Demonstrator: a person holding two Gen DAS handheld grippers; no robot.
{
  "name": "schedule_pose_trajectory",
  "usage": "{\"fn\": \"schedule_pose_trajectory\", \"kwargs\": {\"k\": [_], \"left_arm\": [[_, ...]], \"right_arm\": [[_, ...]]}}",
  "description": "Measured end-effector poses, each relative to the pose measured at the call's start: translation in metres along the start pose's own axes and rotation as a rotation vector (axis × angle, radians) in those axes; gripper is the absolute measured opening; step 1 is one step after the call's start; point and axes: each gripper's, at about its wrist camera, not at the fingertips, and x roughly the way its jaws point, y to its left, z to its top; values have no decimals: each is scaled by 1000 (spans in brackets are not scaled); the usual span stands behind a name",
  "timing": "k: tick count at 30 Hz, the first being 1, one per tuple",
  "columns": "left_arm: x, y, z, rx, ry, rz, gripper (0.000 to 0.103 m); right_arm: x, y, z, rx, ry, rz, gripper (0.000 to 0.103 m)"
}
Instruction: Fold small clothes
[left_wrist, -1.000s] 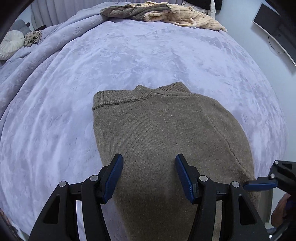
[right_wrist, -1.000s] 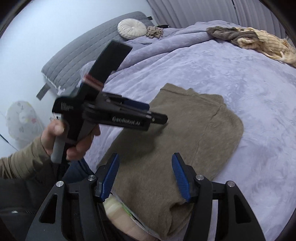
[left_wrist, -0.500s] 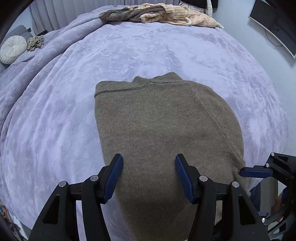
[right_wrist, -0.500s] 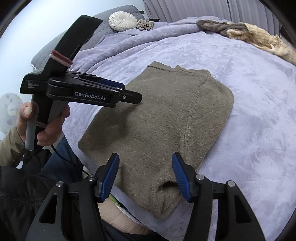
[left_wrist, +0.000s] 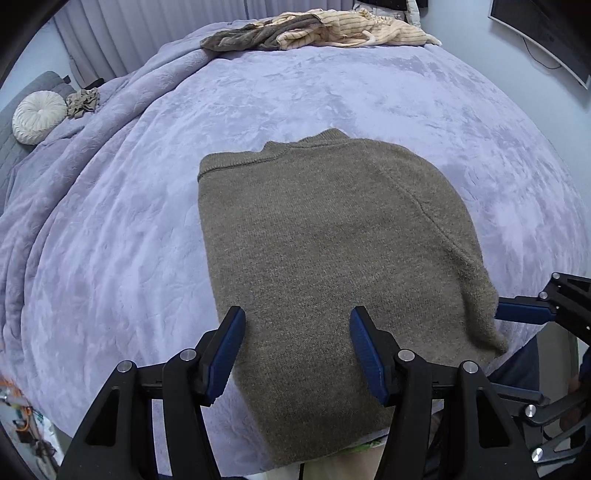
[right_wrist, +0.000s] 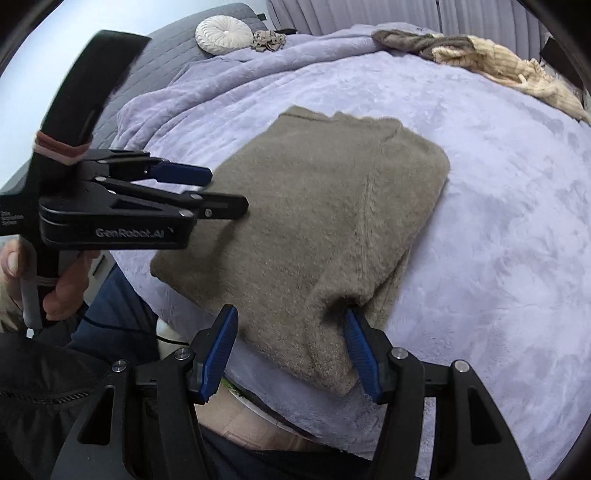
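Sweater (left_wrist: 325, 254): folded, near edge of bed (left_wrist: 110, 240) — long axis runs near to far.
Left tongs (left_wrist: 297, 350): released, above near hem.
Right tongs (right_wrist: 291, 350): released — astride near-right corner, closer.

Home bedroom: wide bed (left_wrist: 369, 92) under a plush lavender blanket (left_wrist: 110, 258), grey quilted headboard (right_wrist: 177, 44) with round cream cushion (left_wrist: 34, 116) at the bed's far left corner, pleated curtains (left_wrist: 129, 33) behind, wall-mounted screen (left_wrist: 546, 33) right, loose clothes pile (left_wrist: 317, 31) at far edge.
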Motion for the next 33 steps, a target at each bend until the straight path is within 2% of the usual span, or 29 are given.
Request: {"fn": "schedule_pose_trajectory", "kwargs": {"k": [3,6,12,16,19,23,27,33], "left_arm": [[-13,4,5,-26,-24,31,60],[-22,7,9,-44,-32,22,60],[-24,11,11,-62,-32,0,61],[-24,10,6,-77,-34,12,61],[-21,9,3,-90,-20,52,61],[-18,11,2,-115,-9,12,61],[-16,12,4,-106,8,45,61],[-13,13,6,-111,21,38,61]], "right_arm": [[-16,12,15,-31,-31,-59,77],[-29,21,29,-61,-64,-107,77],[-36,29,50,-69,-61,-201,77],[-34,25,57,-47,-48,-220,77],[-31,25,61,-39,-32,-243,77],[-26,22,60,-33,-10,-258,77],[-21,22,62,-41,7,-273,77],[-15,23,68,-51,24,-292,77]]}}
